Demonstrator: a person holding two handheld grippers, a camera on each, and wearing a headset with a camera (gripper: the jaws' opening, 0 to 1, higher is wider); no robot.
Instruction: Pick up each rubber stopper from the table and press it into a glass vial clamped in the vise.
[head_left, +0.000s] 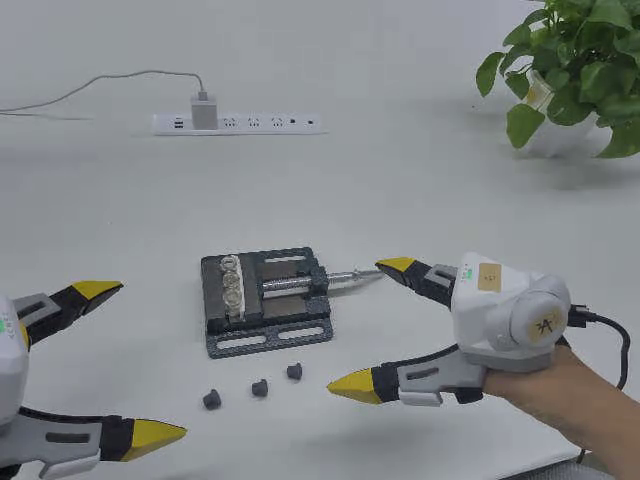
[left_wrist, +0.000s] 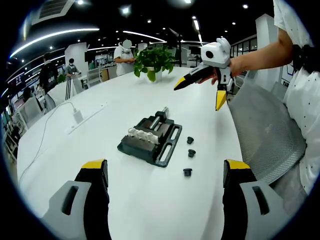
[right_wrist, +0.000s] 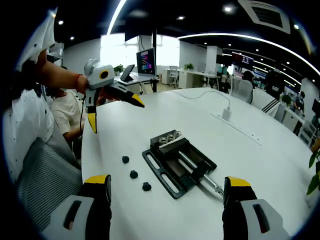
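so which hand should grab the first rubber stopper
Left, narrowly. Both tongs are open and close to the rubber stoppers, but the left tongs sit on the side of the vise where the glass vials stand; the right tongs face its screw end.

**Colour key.** Your desk (head_left: 420, 190) is plain white. The vise (head_left: 268, 338) is dark grey, with a silver screw (head_left: 350, 277) and clear, colourless vials (head_left: 231, 283). The three stoppers (head_left: 259, 387) are near-black. Your left gripper (head_left: 132, 360) and right gripper (head_left: 372, 323) have white bodies and black fingers (head_left: 425, 282) tipped in yellow. The plant (head_left: 575, 60) is green and the power strip (head_left: 240, 123) is white.
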